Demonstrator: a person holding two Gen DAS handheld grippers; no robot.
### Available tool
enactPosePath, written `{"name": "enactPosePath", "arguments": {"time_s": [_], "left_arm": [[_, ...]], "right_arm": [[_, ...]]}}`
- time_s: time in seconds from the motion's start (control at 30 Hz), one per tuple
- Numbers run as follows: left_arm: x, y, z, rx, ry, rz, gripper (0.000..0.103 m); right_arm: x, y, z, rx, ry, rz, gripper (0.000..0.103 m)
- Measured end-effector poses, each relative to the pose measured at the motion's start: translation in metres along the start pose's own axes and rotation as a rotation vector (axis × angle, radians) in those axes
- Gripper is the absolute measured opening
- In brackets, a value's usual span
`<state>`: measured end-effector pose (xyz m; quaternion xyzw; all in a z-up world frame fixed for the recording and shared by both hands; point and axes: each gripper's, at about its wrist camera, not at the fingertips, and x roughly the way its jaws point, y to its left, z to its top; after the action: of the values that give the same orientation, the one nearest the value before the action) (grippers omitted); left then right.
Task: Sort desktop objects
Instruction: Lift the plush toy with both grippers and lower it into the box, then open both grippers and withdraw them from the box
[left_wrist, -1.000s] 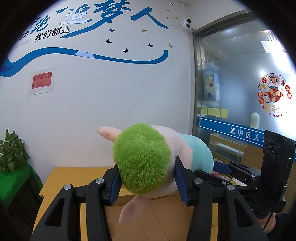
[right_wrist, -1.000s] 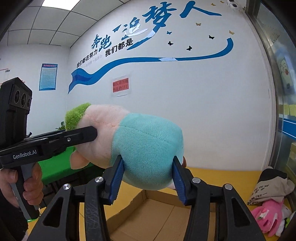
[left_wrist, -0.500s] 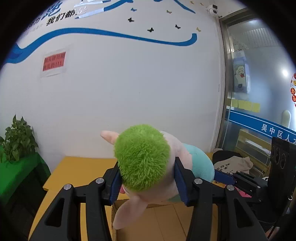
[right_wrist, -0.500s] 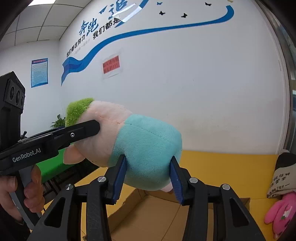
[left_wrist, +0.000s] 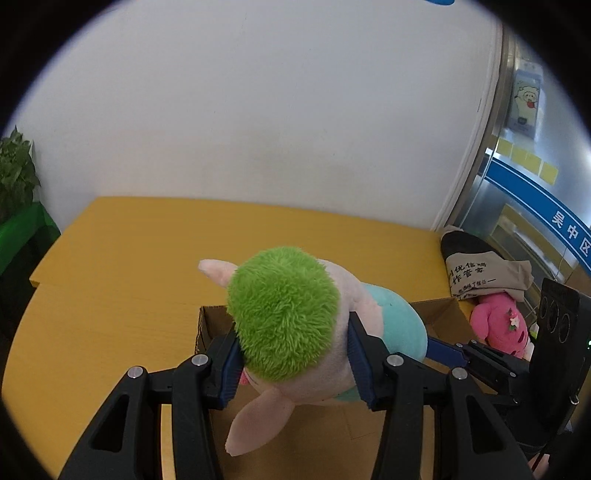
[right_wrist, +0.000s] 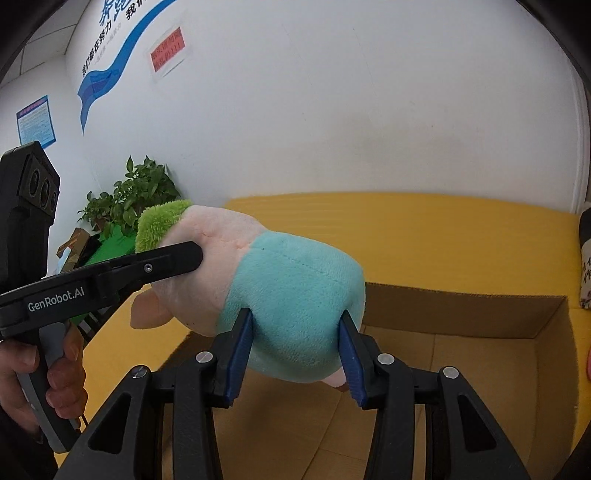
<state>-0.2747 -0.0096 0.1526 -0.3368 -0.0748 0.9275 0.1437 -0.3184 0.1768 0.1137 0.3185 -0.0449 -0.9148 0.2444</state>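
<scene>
left wrist: green-tufted pink-and-teal plush (left_wrist: 284, 314)

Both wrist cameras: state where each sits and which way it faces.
Left wrist: on the left gripper, facing the wall over the plush toy it clamps; own fingers show.
Right wrist: on the right gripper, facing the wall and plant; the person's hand shows.
Shared: toy, cardboard box, yellow table.

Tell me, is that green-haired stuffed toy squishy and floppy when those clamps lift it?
Probably soft: the plush toy bulges around the right gripper, whose blue pads sink into its teal body. Likely floppy too: a pink limb dangles below the left gripper. It seems light, hanging level above the cardboard box.
</scene>
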Motion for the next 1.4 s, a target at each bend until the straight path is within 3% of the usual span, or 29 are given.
{"name": "enactPosePath", "arguments": {"time_s": [0.17,0.37,0.43,0.5,0.57,0.6,0.7,0.83,0.93,1.03,1.17,1.33,1.4], "left_arm": [[0.036,0.020,-0.007,-0.054,0.076,0.035,0.049],[0.067,0.043,-0.012,-0.132,0.135,0.036,0.051],[0.068,0.052,-0.014,-0.170,0.115,0.013,0.059],[0.066,0.059,-0.016,-0.192,0.107,0.029,0.068],[0.056,0.063,-0.017,-0.200,0.111,0.024,0.068],[0.052,0.066,-0.017,-0.206,0.129,0.012,0.068],[0.017,0.072,-0.018,-0.207,0.134,0.013,0.068],[-0.061,0.066,-0.031,-0.142,0.018,-0.017,0.071],[-0.114,0.057,-0.057,-0.086,-0.024,-0.007,0.079],[-0.147,0.050,-0.088,-0.059,-0.006,0.017,0.079],[-0.139,0.037,-0.124,-0.059,0.052,0.043,0.079],[-0.085,0.019,-0.163,-0.030,0.257,0.064,0.079],[-0.082,0.016,-0.179,0.001,0.282,0.095,0.079]], "right_arm": [[0.044,-0.009,-0.012,0.021,0.053,-0.015,0.049],[0.075,-0.009,-0.021,-0.012,0.057,-0.086,0.049],[0.077,-0.009,-0.020,-0.022,0.049,-0.115,0.057],[0.077,-0.012,-0.024,-0.019,0.051,-0.132,0.080],[0.073,-0.009,-0.026,-0.026,0.070,-0.156,0.094],[0.069,-0.006,-0.025,-0.034,0.072,-0.165,0.095],[0.029,0.006,-0.017,-0.074,0.040,-0.126,0.095],[-0.078,0.011,-0.014,-0.053,0.002,-0.013,0.103],[-0.151,0.017,-0.031,-0.060,-0.030,0.055,0.103],[-0.221,0.010,-0.069,-0.097,-0.044,0.032,0.103],[-0.249,-0.025,-0.123,-0.061,0.064,-0.047,0.103],[-0.223,-0.062,-0.174,0.066,0.205,-0.165,0.103],[-0.218,-0.071,-0.184,0.130,0.221,-0.166,0.103]]}}
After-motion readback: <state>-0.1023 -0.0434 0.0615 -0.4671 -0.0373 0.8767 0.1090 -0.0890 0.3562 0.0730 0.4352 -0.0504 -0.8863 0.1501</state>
